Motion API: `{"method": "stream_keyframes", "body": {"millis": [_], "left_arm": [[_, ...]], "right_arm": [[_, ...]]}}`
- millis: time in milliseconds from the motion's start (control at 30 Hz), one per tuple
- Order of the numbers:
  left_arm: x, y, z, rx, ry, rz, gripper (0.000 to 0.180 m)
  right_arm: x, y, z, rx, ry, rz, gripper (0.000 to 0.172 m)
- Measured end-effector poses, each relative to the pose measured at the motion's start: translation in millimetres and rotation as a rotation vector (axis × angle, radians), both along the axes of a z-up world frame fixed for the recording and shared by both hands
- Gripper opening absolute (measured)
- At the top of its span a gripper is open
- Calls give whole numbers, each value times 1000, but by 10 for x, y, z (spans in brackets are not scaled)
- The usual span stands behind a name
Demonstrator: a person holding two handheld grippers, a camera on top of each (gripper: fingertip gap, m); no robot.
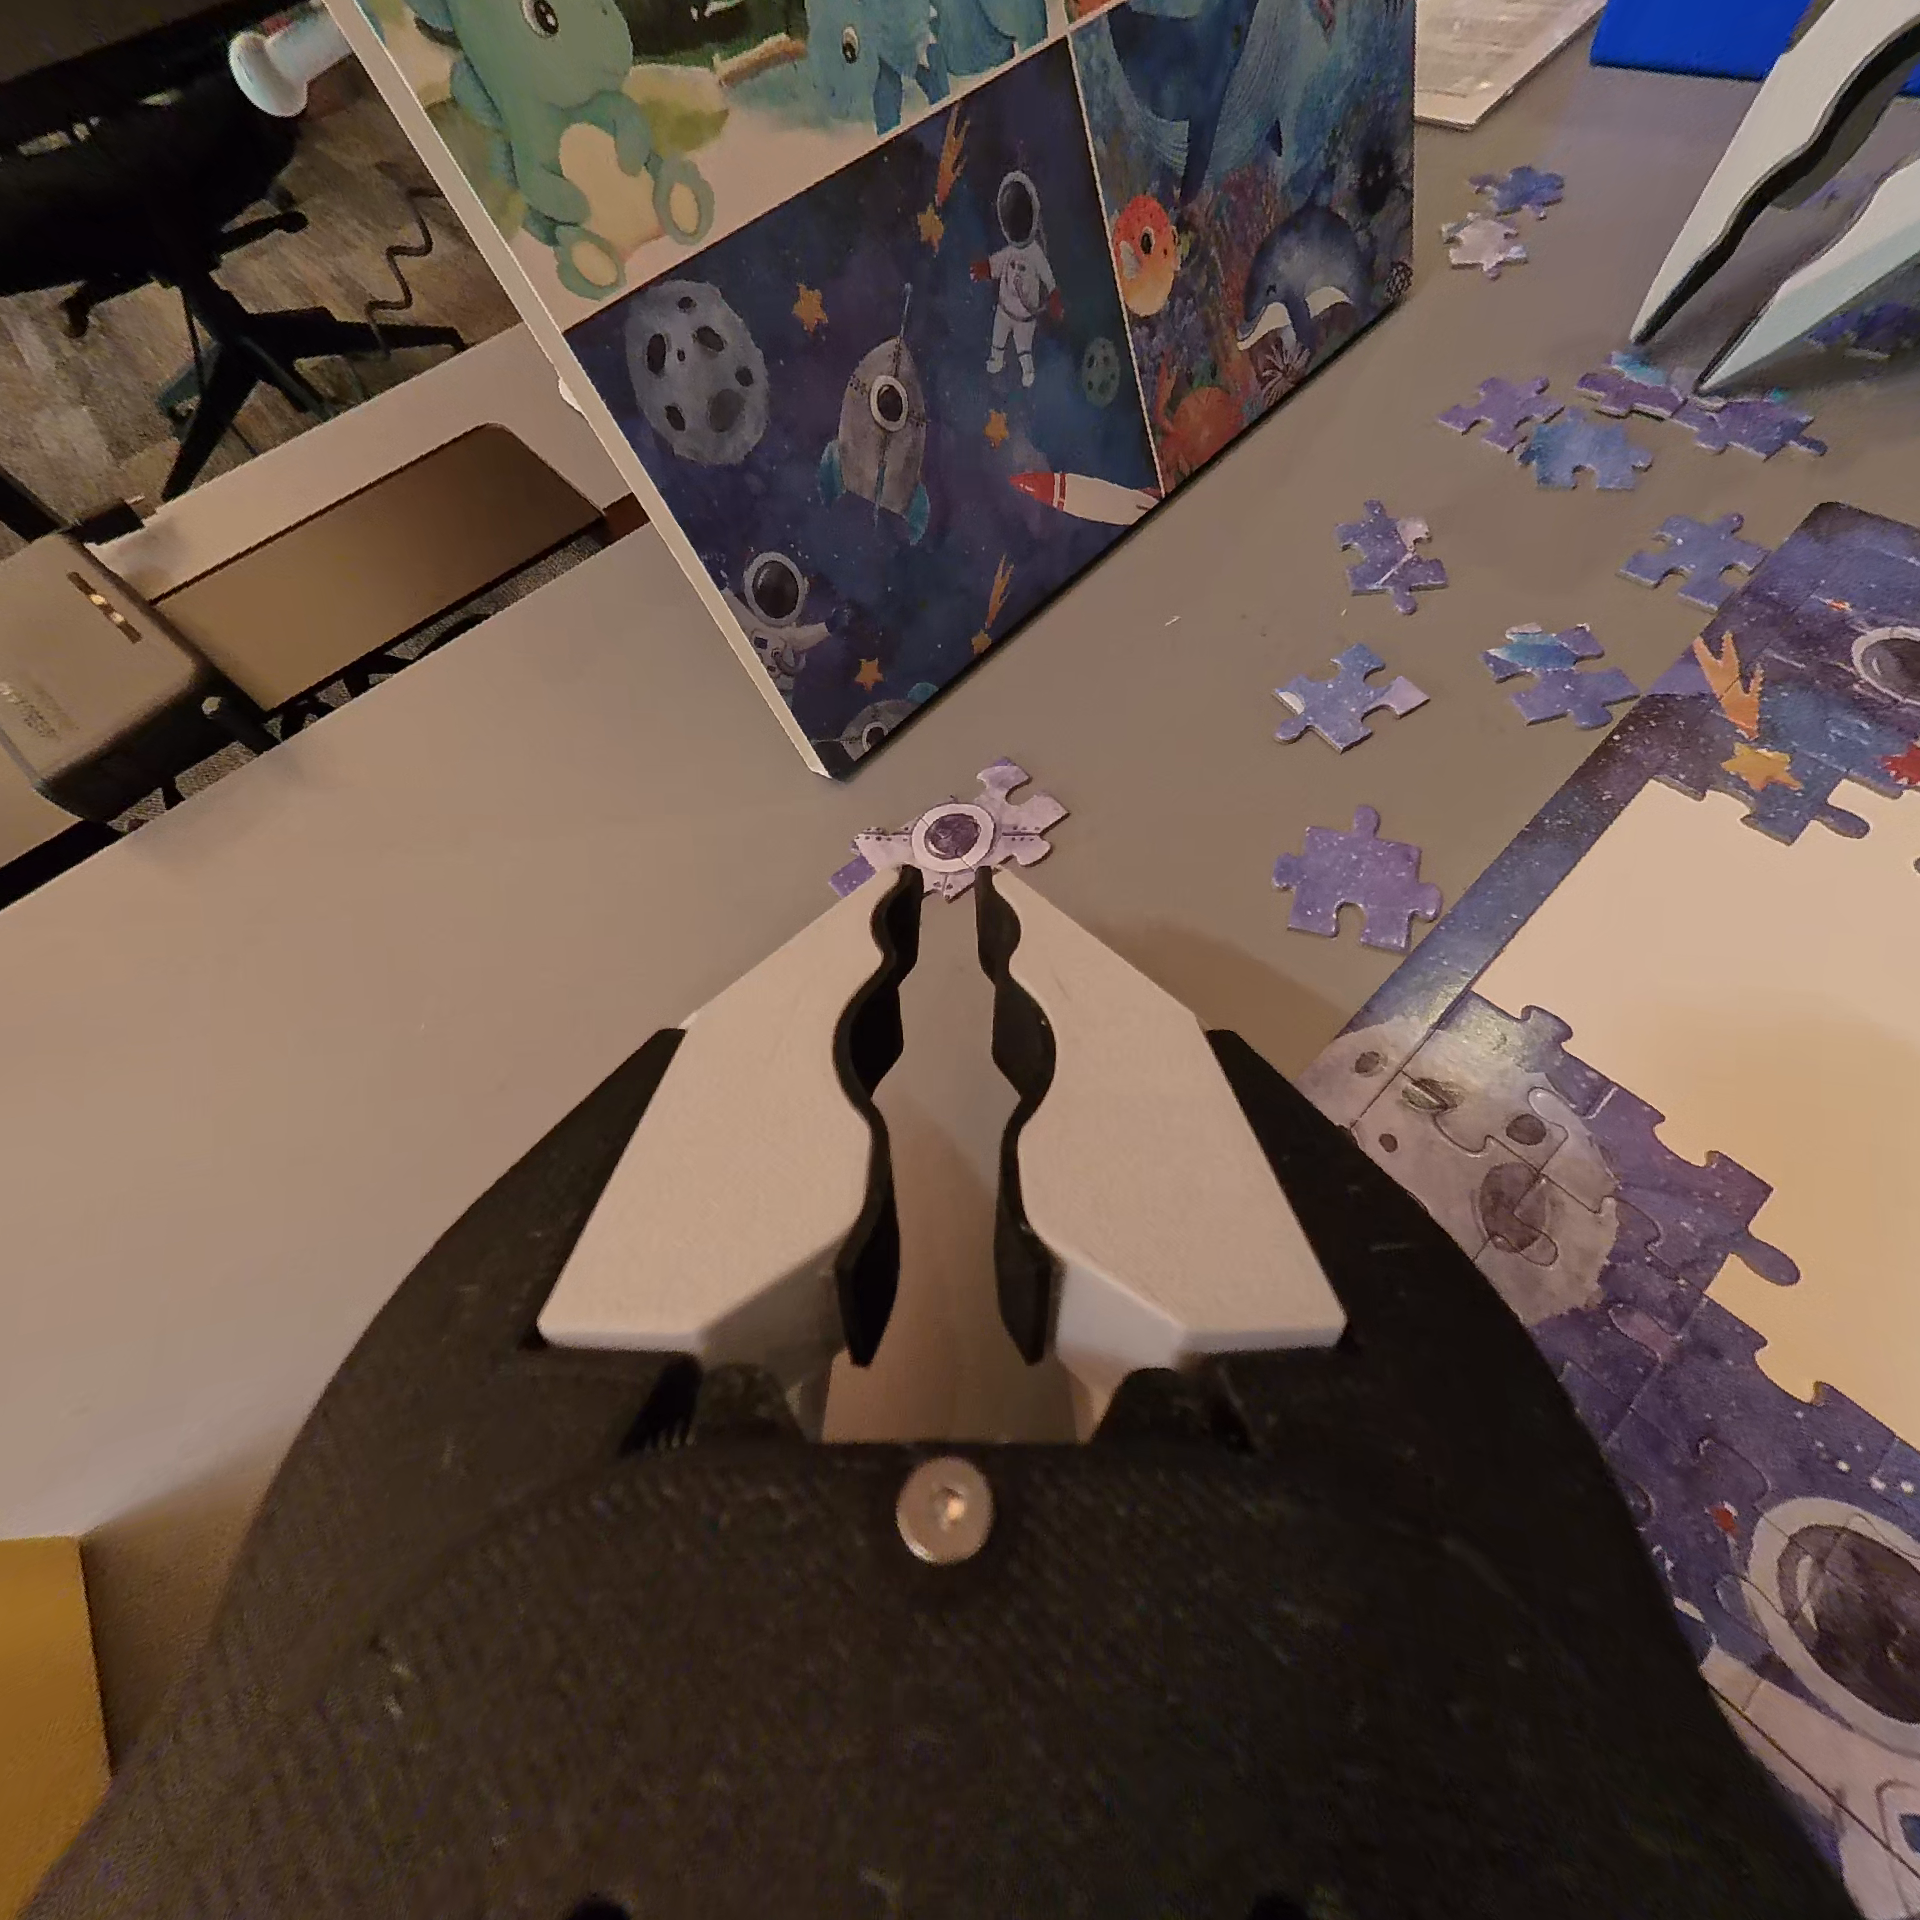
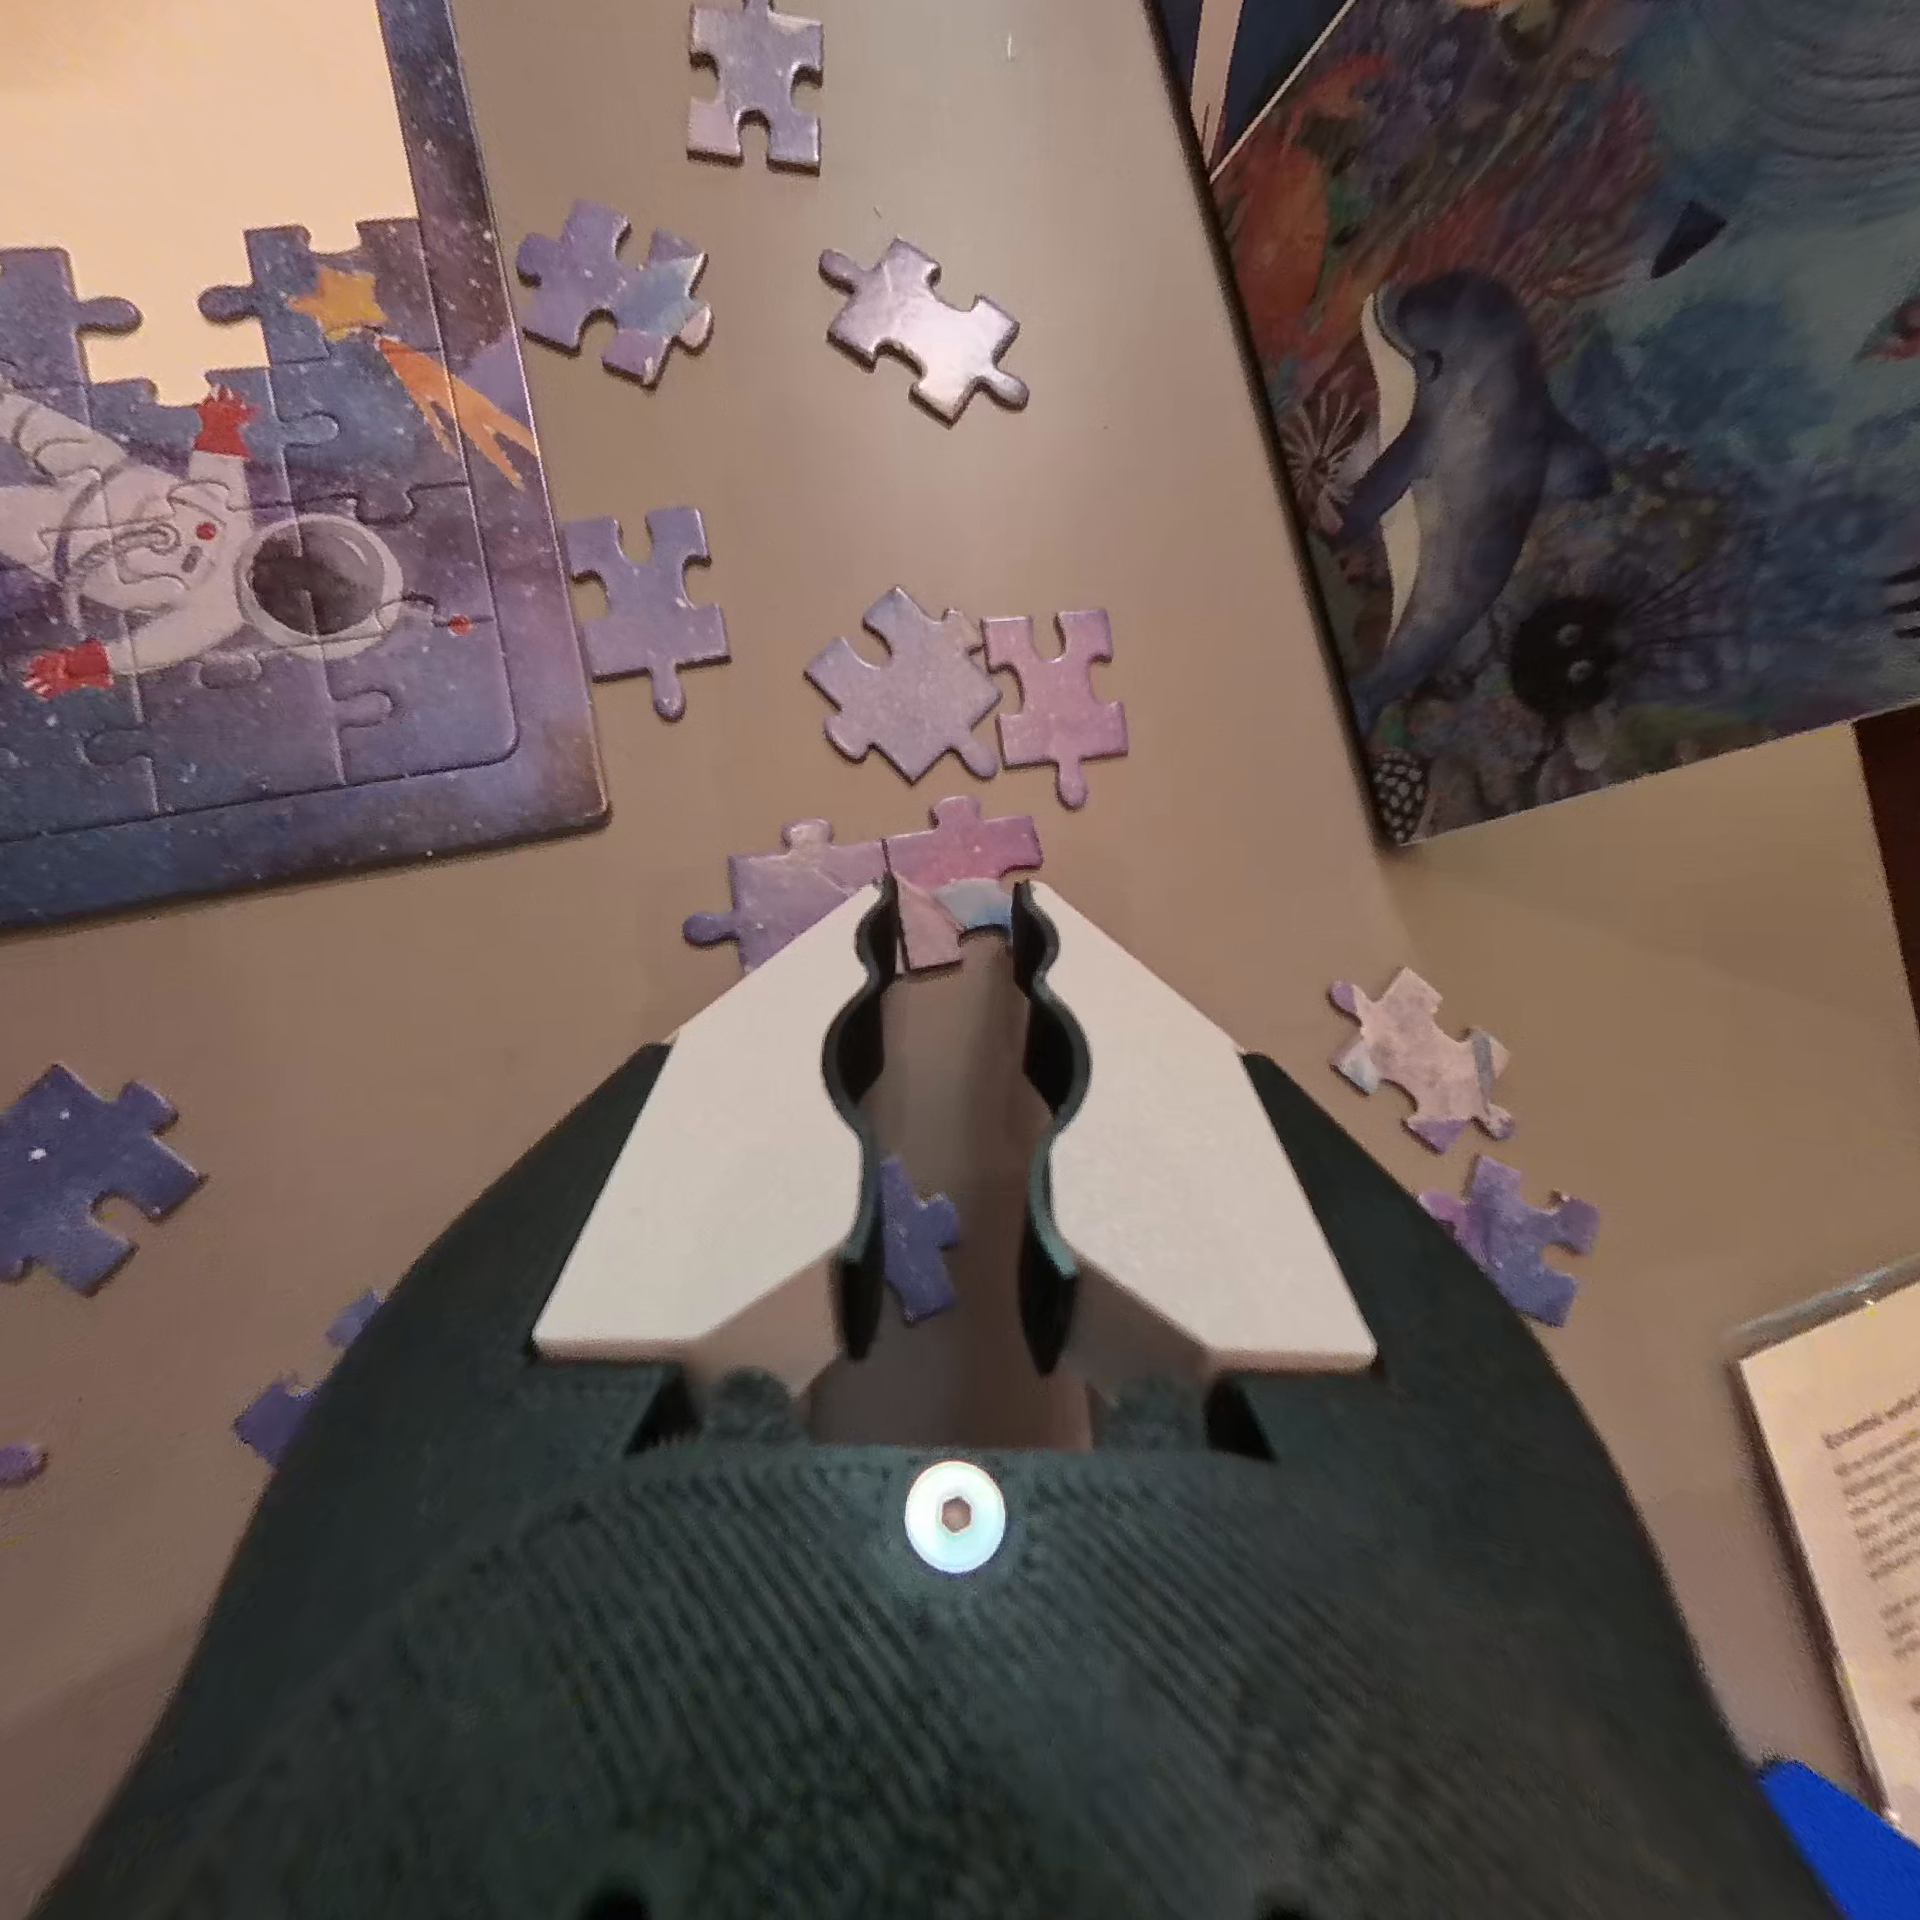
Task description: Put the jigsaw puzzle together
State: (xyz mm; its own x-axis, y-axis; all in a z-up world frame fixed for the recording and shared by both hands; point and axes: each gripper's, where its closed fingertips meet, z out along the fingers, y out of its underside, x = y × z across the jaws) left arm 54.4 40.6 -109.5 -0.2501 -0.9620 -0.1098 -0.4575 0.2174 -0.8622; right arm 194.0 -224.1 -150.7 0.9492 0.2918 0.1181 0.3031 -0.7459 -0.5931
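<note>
Where the left wrist view looks down its own fingers, the left claw [image 1: 948,883] is nearly closed and pinches the near edge of a small pale-lilac cluster of joined puzzle pieces [image 1: 961,831] bearing a round porthole motif; both dark pads press on that edge. The cluster sits at the centre of the view, low over the grey counter [image 1: 468,987], just in front of the near corner of the upright picture box [image 1: 883,416] at 12 o'clock. Loose purple pieces [image 1: 1351,878] are scattered at 2 to 3 o'clock, and the partly assembled space puzzle board [image 1: 1558,1195] lies at 4 o'clock. The right claw [image 1: 1704,384] shows at 1 o'clock, tips down on a clump of pieces.

While the right wrist view looks steeply down on the counter [image 2: 1195,831], the right claw [image 2: 954,904] is narrowly spread around a pink-purple puzzle piece [image 2: 956,862] with a blue-white patch; the left pad lies along its edge, whereas I cannot tell if the right pad touches. A lilac piece [image 2: 800,883] abuts it at 9 o'clock. Two more touching pieces [image 2: 966,691] lie at 12 o'clock, the puzzle board [image 2: 260,571] at 10 o'clock, the picture box [image 2: 1610,416] at 2 o'clock, and a clear-framed printed card [image 2: 1849,1507] at 4 o'clock.
</note>
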Motion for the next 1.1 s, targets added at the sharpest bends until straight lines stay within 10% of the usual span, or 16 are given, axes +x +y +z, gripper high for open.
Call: {"method": "stream_keyframes", "body": {"millis": [1100], "left_arm": [[-3,24,19,7,-9,9,9]], "right_arm": [[31,21,-27,1,57,-67,26]]}}
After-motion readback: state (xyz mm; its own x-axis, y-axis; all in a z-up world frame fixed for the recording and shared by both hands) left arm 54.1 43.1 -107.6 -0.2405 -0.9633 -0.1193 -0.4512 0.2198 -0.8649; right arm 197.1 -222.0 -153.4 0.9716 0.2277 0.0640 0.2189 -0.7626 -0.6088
